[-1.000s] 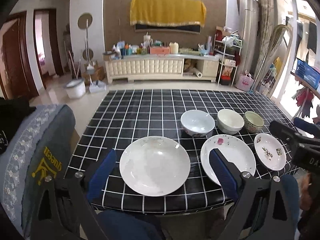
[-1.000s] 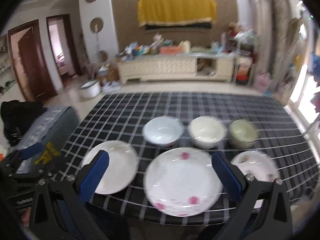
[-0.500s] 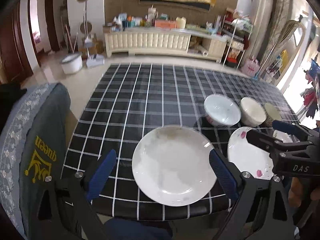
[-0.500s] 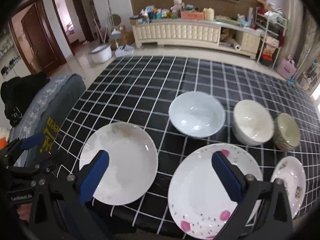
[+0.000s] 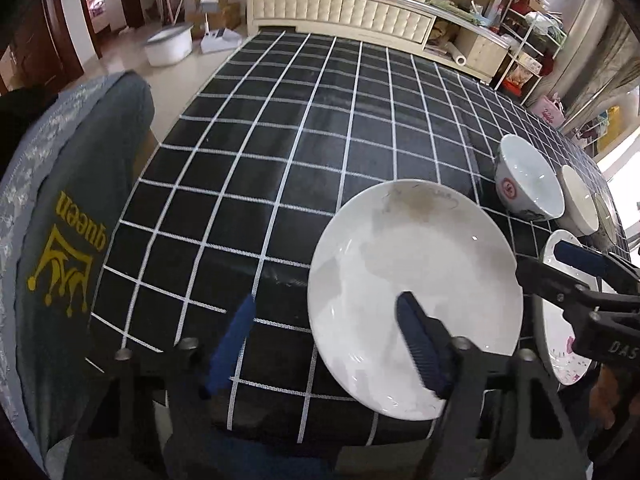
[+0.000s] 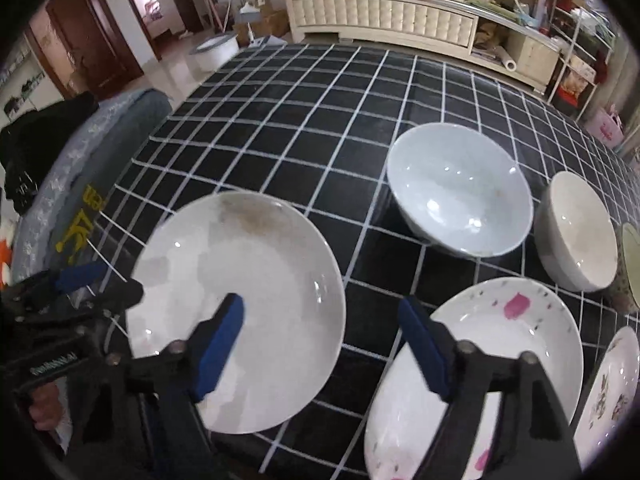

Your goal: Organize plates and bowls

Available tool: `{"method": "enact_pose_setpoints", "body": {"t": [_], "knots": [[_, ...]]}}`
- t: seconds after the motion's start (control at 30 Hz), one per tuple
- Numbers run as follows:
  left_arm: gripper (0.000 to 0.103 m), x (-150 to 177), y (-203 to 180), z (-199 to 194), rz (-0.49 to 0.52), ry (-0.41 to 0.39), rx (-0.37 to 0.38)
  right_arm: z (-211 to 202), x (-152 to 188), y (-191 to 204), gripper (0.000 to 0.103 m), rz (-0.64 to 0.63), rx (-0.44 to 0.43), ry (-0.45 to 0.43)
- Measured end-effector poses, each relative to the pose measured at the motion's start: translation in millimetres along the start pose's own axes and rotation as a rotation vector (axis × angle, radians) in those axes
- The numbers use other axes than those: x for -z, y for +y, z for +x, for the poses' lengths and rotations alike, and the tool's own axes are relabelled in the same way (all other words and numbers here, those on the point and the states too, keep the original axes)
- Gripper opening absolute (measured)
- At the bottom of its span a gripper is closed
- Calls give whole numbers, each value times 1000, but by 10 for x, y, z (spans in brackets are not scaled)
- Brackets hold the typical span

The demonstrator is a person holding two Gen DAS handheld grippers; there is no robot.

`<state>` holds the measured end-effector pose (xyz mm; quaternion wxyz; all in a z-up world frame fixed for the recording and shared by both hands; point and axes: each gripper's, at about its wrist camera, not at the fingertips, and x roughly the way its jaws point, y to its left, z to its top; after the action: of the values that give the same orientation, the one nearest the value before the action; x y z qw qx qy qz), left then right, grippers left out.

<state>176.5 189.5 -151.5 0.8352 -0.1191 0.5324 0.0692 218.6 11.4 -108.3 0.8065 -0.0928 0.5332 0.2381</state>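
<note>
So both grippers are parked at the near edge of the checked table [image 5: 304,128], each spread wide and carrying nothing. The left gripper [image 5: 324,344] sits low centre in its own view, its right finger over the near-left part of the plain white plate [image 5: 416,280] and its left finger over bare cloth. The right gripper [image 6: 320,344] straddles the gap between that plate [image 6: 248,300] and the pink-flowered plate [image 6: 500,344] at lower right of its view. The pale blue bowl [image 6: 460,192], the cream bowl [image 6: 576,236] and a third bowl at the frame edge line up behind, with a small patterned plate [image 6: 612,396] far right. My guess is the plain plate gets grabbed first for stacking. To do it well, I'd come in flat at the near rim, one finger under the lip and one on top, and pinch firmly since glazed rims are slippery. Lift level, and watch the other gripper, since they're crowded close together.
</note>
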Motion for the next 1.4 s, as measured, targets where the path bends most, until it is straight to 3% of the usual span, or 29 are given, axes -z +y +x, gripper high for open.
{"method": "enact_pose_setpoints", "body": {"t": [0.13,0.3,0.43,0.5,0.83,1.17,1.4], "knots": [[60,2,19,60,8,16,7,167,15,-24,64,7,10,46],[34,71,-16,217,14,62,2,241,67,-25,51,-5,27,67],[30,112,-17,291,12,85,5,280,98,-47,41,-2,24,79],[23,121,-9,326,8,95,11,313,101,-65,36,6,19,91],[22,120,-26,352,-4,105,16,303,167,-51,31,46,-16,61],[21,101,-149,137,32,10,-1,-22,170,-16,30,9,20,-95],[21,110,-58,103,6,-12,-5,83,146,52,30,9,3,-77]]}}
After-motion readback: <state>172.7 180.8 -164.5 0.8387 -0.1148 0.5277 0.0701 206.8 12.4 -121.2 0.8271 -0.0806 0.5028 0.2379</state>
